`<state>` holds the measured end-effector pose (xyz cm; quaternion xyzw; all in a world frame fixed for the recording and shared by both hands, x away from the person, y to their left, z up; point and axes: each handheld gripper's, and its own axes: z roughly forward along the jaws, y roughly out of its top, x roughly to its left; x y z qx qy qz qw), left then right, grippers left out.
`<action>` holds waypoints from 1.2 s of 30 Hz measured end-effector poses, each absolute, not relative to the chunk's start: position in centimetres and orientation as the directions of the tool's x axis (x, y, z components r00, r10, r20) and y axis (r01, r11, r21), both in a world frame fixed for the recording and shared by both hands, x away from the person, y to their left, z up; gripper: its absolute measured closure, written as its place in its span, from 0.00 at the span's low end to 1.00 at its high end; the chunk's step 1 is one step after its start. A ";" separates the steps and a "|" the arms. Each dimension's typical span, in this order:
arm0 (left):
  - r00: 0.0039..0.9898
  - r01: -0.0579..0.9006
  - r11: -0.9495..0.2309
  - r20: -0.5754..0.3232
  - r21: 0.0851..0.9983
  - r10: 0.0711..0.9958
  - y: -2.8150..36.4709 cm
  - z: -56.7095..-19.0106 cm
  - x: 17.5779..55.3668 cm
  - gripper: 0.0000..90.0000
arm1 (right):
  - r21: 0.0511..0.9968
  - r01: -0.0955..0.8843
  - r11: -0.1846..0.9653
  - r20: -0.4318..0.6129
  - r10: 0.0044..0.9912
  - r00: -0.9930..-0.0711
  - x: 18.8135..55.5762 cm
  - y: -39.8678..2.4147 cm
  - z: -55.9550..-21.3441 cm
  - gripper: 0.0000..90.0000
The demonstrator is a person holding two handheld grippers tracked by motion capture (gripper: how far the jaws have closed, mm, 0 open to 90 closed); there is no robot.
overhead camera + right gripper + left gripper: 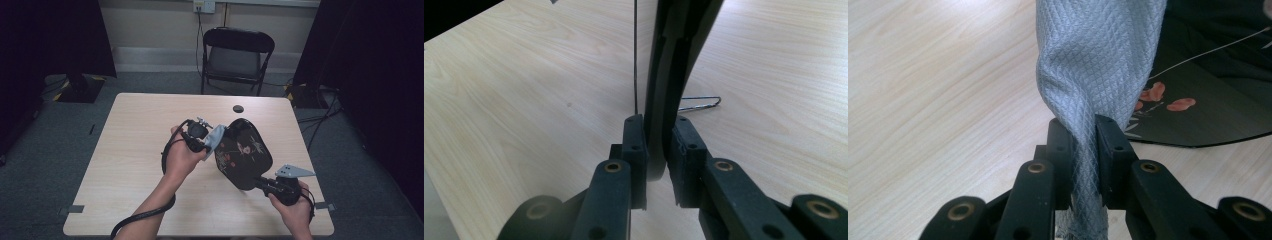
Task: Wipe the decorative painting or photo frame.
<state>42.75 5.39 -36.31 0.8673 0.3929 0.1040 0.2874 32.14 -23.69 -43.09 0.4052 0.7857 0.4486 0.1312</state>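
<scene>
One wooden table [135,165] fills the middle of the floor, with one black folding chair [236,56] standing behind its far edge. On the table's right half is one black tray [243,152], painted with red blossoms and thin pale lines; it is tilted up on edge above the tabletop rather than lying flat. One grey cloth [215,140], woven in a small diamond pattern, hangs against the tray's left side, touching its painted face. There are two grippers, one in each hand. The left gripper [1083,150] is clenched on a bunched fold of the cloth, which runs up between its jaws. The right gripper [658,150] grasps the tray's near rim, its jaws pressed on either side of the thin black edge. One small dark round spot [238,108] sits near the table's far edge.
</scene>
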 end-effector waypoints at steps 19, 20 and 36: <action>0.657 0.657 -0.527 -0.067 0.539 0.751 5.5 -39.6 43.1 0.88 | 0.814 0.517 0.265 0.159 0.755 -0.637 32.1 -23.6 -43.1 0.88; 0.656 0.658 -0.525 -0.069 0.540 0.751 5.6 -39.8 43.1 0.88 | 0.814 0.517 0.265 0.158 0.755 -0.636 32.1 -23.6 -43.1 0.88; 0.648 0.699 -0.533 -0.105 0.477 0.755 5.9 -43.5 43.0 0.88 | 0.818 0.513 0.261 0.162 0.751 -0.640 32.1 -23.5 -43.2 0.88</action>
